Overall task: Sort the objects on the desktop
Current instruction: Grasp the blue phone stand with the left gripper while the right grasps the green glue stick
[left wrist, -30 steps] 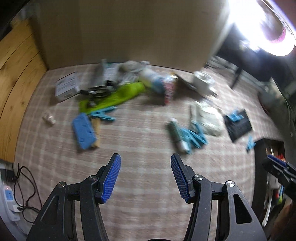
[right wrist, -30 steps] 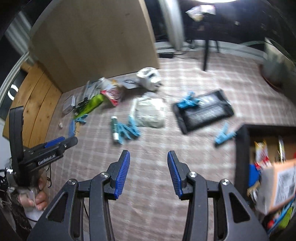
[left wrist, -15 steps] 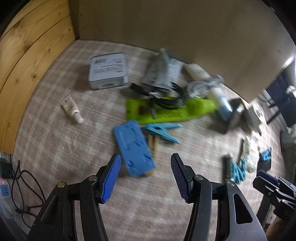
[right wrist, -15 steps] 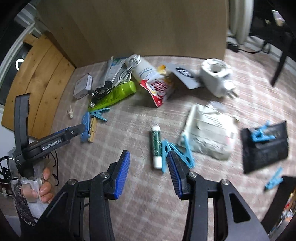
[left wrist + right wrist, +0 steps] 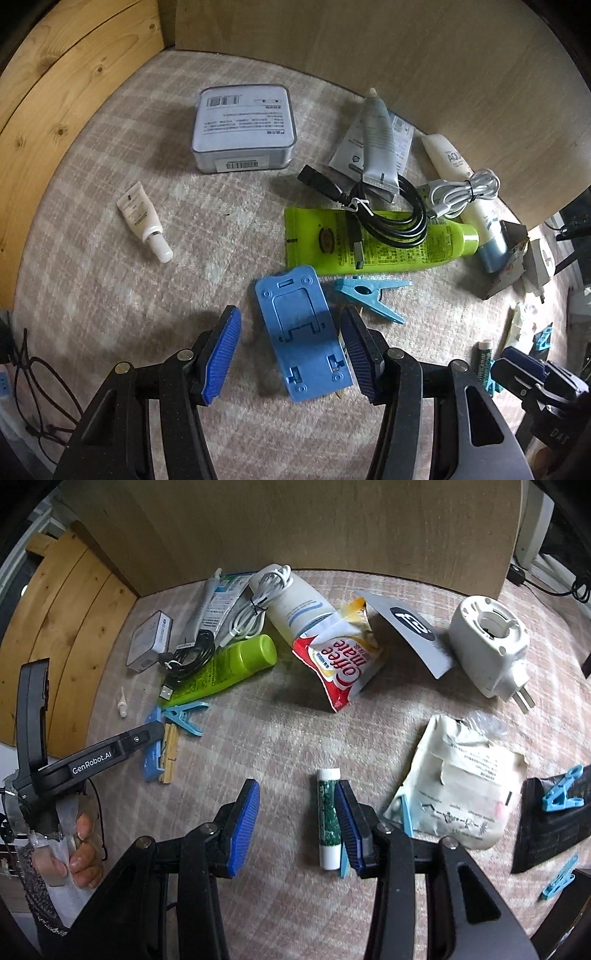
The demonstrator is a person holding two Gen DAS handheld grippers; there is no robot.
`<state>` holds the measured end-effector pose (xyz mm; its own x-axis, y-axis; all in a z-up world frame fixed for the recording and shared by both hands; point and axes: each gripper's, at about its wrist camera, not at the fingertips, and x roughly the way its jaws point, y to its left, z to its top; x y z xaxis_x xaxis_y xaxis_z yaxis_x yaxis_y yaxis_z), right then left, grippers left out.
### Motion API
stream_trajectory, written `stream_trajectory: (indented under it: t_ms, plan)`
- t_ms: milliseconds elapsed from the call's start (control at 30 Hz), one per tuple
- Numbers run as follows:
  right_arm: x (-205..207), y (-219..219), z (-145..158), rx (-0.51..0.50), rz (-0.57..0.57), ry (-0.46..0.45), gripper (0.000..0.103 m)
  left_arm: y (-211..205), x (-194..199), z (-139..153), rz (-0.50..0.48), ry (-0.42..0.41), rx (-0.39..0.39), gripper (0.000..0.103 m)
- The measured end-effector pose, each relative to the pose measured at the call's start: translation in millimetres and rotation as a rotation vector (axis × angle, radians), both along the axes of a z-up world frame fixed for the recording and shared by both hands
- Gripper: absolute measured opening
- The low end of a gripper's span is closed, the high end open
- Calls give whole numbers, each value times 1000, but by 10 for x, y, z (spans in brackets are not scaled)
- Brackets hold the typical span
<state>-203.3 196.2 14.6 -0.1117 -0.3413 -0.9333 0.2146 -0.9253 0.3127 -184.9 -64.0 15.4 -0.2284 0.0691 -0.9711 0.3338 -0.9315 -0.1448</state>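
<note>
We list the blue phone stand [image 5: 304,334] flat on the desk [image 5: 110,280] between our left hand-held gripper [image 5: 290,349]'s parted, empty jaws, long axis running away from us; right hand-held gripper [image 5: 297,825], also parted and empty, is farther.

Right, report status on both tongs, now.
Left tongs open, straddling blue plastic stand, no grip. Right tongs open, green glue stick beside one pad. Blue clothespin close alongside stand.

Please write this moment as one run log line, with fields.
left gripper: open, over blue plastic stand | right gripper: open, beside green glue stick | held: nothing
</note>
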Motion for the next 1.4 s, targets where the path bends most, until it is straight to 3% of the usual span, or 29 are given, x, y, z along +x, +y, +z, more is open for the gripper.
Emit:
stream_trajectory:
  t_ms: [167,300,600,833,1033,1400]
  plan:
    - [-13,-40,-42,-1,14,-13,41,16,30,-2,-11,-3,-41,52]
    - [-26,-115,-64,9,37,-18,41,-44,87,-63,-1,-21,-21,50]
    - [-65,-55,-118,31,36,-53,41,68,211,-86,-58,-13,-90,50]
    - [42,-31,-248,42,45,-94,33,194,363,-106,-81,-7,-126,48]
    - [215,-206,-221,198,124,19,16,354,718,-134,-99,18,-160,35]
    - [387,1,-87,85,37,21,15,238,1257,-104,-36,25,-114,34]
